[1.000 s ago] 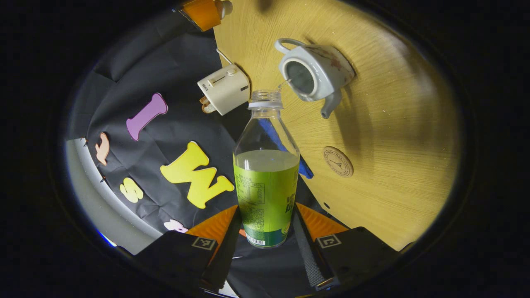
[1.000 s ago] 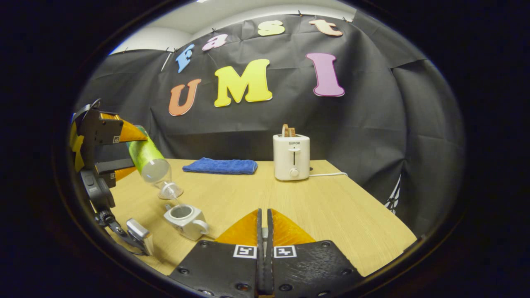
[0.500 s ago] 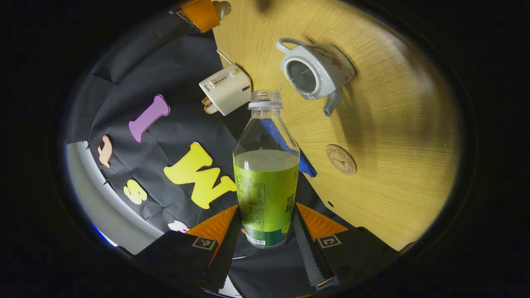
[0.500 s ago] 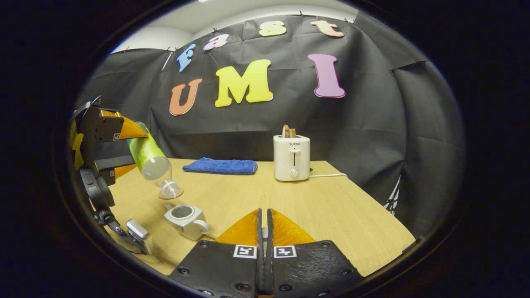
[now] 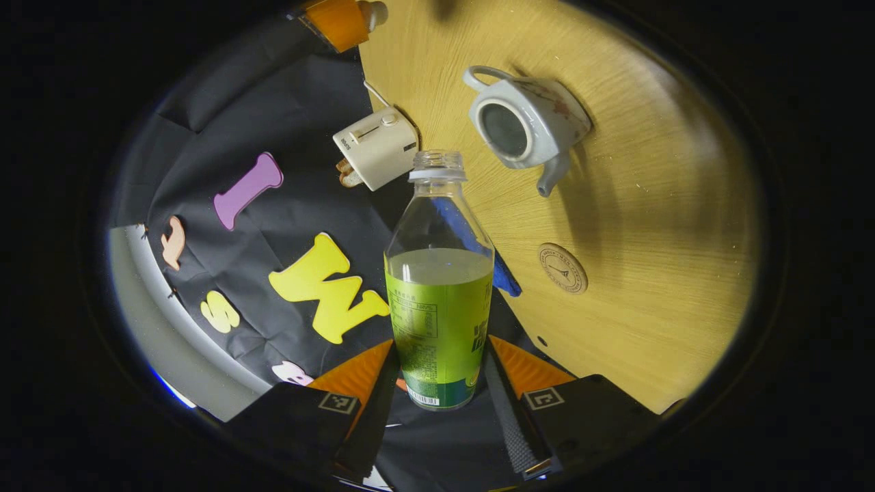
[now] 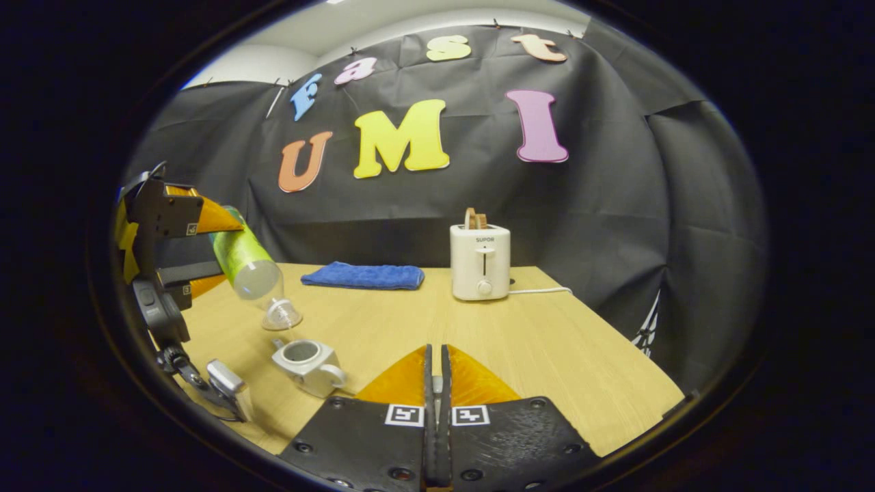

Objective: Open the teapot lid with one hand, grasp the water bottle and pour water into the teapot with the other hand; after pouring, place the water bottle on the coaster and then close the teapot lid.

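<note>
Left hand-held gripper (image 5: 437, 383) clamps the bottle (image 5: 439, 301), tipped mouth-down over the open teapot (image 5: 525, 123) on the tabletop (image 5: 649, 225). Right hand-held gripper (image 6: 435, 383) is clenched — on what, I cannot tell. Tilting off the opening risks spilling — coaster (image 5: 562, 268) sits near.

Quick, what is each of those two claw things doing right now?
Left gripper: closed on the water bottle, tilted neck-down above the open teapot.
Right gripper: fingers shut; whether it holds the lid cannot be told.
</note>
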A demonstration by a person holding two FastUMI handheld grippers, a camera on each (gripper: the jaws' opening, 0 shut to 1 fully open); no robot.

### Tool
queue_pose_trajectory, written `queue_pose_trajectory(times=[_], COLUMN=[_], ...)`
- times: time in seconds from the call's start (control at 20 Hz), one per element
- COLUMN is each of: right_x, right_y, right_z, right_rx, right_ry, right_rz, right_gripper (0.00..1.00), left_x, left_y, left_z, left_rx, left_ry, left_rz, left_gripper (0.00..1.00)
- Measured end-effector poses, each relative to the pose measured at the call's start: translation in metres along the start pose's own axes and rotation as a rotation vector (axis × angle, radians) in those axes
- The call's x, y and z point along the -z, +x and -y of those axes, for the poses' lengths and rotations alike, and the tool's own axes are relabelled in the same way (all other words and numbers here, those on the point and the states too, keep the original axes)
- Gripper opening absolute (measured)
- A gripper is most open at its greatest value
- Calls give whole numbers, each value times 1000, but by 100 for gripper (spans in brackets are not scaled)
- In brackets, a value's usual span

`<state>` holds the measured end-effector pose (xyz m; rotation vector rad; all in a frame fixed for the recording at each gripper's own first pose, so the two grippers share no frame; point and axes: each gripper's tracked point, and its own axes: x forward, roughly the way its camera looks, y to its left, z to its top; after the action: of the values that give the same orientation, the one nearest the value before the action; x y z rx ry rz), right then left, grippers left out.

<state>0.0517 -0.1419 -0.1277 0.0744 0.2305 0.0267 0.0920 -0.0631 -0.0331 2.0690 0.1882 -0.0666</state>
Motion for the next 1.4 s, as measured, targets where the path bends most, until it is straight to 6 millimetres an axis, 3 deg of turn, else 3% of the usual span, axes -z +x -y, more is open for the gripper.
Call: queue_pose_trajectory(times=[0.1,0.3,0.5,0.65,0.85,1.0,1.25,1.4], right_x=[-2,-10,-23,-33,-44,-46,-51,-48], right_y=[-2,-8,-17,-23,-27,-26,-22,-17], right_z=[4,11,11,4,-16,-34,-50,-55], right_rx=[9,33,44,47,32,6,-8,-12], right_ry=[8,18,24,9,-10,-2,-2,3], right_rz=[2,15,38,51,66,62,61,58], right_gripper=[0,0,0,0,0,0,0,0], left_x=[0,-1,7,25,43,46,44,42], left_y=[1,-7,-17,-29,-36,-23,-4,36], left_z=[18,27,54,54,69,76,54,37], left_rx=[65,85,198,190,187,210,180,142], left_ry=[-106,-305,-709,-1006,-1411,-1645,-1959,-2045], left_rz=[9,44,66,68,64,64,153,211], left_gripper=[74,73,73,73,73,73,74,74])
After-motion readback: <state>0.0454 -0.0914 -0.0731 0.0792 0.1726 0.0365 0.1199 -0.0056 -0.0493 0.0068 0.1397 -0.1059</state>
